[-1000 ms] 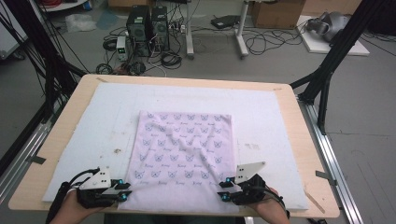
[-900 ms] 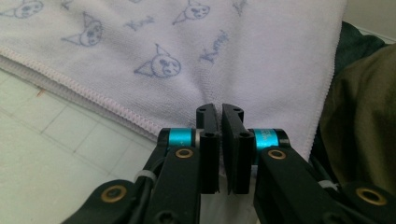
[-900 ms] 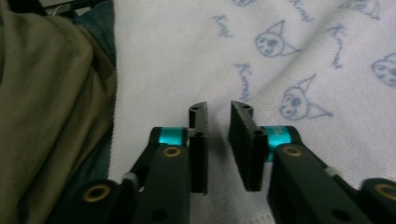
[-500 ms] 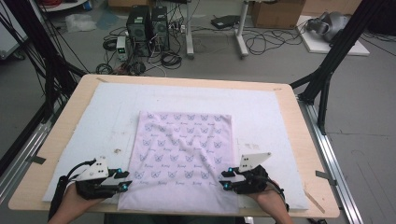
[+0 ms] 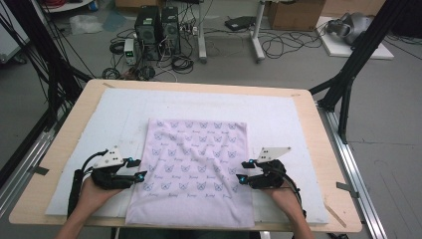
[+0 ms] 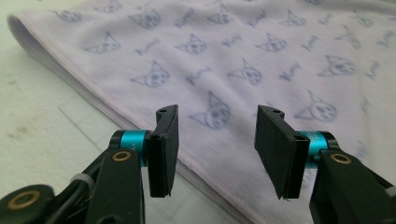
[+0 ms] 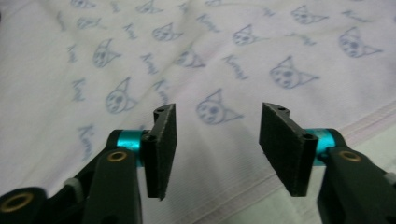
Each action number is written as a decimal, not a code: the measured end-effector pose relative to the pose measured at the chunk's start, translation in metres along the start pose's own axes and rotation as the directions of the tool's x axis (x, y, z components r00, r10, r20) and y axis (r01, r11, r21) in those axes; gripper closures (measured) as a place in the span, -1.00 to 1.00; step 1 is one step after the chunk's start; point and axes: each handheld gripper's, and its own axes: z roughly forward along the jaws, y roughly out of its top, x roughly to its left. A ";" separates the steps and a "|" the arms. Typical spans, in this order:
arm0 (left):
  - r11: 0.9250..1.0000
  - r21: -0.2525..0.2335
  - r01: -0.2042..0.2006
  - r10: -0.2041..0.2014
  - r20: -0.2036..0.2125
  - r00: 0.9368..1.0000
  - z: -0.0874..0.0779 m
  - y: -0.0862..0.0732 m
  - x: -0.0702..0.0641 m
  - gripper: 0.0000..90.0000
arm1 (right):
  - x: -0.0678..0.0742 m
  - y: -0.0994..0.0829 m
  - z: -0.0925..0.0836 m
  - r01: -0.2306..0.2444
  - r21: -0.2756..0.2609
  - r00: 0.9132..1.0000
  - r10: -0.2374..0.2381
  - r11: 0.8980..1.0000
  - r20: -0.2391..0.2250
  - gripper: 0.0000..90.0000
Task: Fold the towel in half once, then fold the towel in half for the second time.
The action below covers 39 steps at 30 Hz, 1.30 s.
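Observation:
A lilac cloth (image 5: 194, 169) printed with small cat faces lies flat on the white mat (image 5: 278, 114), its front edge near the table's front. My left gripper (image 5: 138, 168) sits at the cloth's left edge, pointing inward. Its jaws have just been opening and stand apart with nothing pinched between them. In the left gripper view the open gripper (image 6: 215, 135) hovers over the hem of the cloth (image 6: 243, 56). My right gripper (image 5: 242, 171) is at the cloth's right edge, jaws likewise just opened. In the right gripper view the gripper (image 7: 217, 140) stands apart above the cloth (image 7: 187, 46).
The mat covers a wooden table (image 5: 318, 149) with metal rails along both sides. Black frame poles (image 5: 348, 74) rise at the back corners. Computer towers (image 5: 157, 27) and cables lie on the floor beyond the far edge.
Both grippers have moved away from the table's front edge, up along the cloth's sides. Their jaws have opened. The cloth lies as before.

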 end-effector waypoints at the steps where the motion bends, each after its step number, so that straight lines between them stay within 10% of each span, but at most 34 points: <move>1: 1.000 -0.004 0.001 -0.001 -0.004 1.000 0.002 0.002 0.001 0.10 | -0.002 0.001 0.000 -0.009 -0.008 1.000 0.009 1.000 0.006 -0.08; 12: 1.000 -0.024 0.007 -0.008 -0.026 1.000 0.015 0.013 0.006 -0.01 | -0.020 0.006 -0.001 -0.038 -0.071 0.999 0.038 0.997 0.001 -0.25; 39: 1.000 -0.011 -0.007 0.007 -0.007 1.000 0.014 0.011 0.011 -0.04 | -0.013 0.009 0.007 -0.005 -0.034 1.000 0.005 0.999 0.006 -0.33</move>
